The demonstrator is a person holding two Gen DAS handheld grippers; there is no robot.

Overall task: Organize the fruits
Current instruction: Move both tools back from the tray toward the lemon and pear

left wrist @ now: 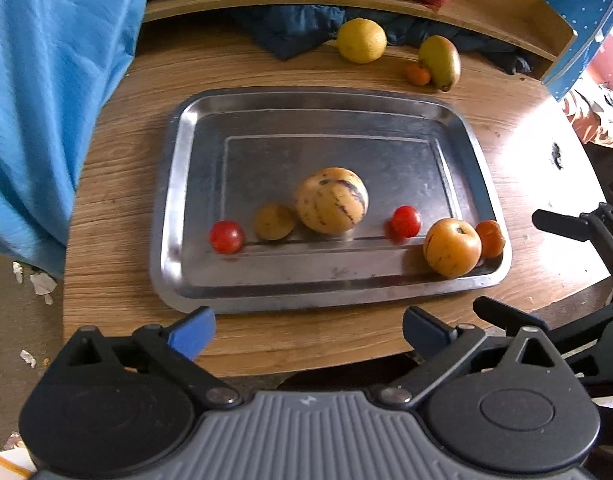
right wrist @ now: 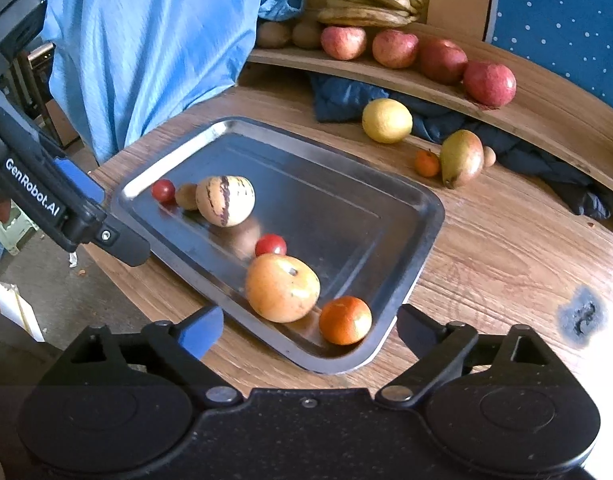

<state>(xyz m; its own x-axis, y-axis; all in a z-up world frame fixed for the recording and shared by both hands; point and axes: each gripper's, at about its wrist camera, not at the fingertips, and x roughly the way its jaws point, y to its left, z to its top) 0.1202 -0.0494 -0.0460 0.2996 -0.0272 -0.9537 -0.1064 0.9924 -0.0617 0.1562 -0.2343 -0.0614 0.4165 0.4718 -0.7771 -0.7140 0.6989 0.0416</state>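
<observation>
A steel tray [left wrist: 178, 200] [right wrist: 422, 216] lies on the round wooden table. It holds a striped yellow melon [left wrist: 331, 200] [right wrist: 225, 201], a kiwi [left wrist: 273, 221] [right wrist: 186, 196], two red tomatoes [left wrist: 226, 237] [left wrist: 406, 221] [right wrist: 270, 245], an orange-yellow apple [left wrist: 452, 246] [right wrist: 282, 287] and a small tangerine [left wrist: 491, 238] [right wrist: 345, 319]. My left gripper [left wrist: 308, 334] is open and empty at the tray's near edge. My right gripper [right wrist: 309, 330] is open and empty, its jaws either side of the tray corner with the tangerine.
On the table behind the tray lie a lemon [left wrist: 361, 40] [right wrist: 387, 120], a pear [left wrist: 440, 61] [right wrist: 461, 157] and a small tangerine [left wrist: 418, 74] [right wrist: 427, 163]. A wooden shelf [right wrist: 546, 104] carries apples, kiwis and bananas [right wrist: 372, 0]. Blue cloth [left wrist: 54, 92] hangs at left.
</observation>
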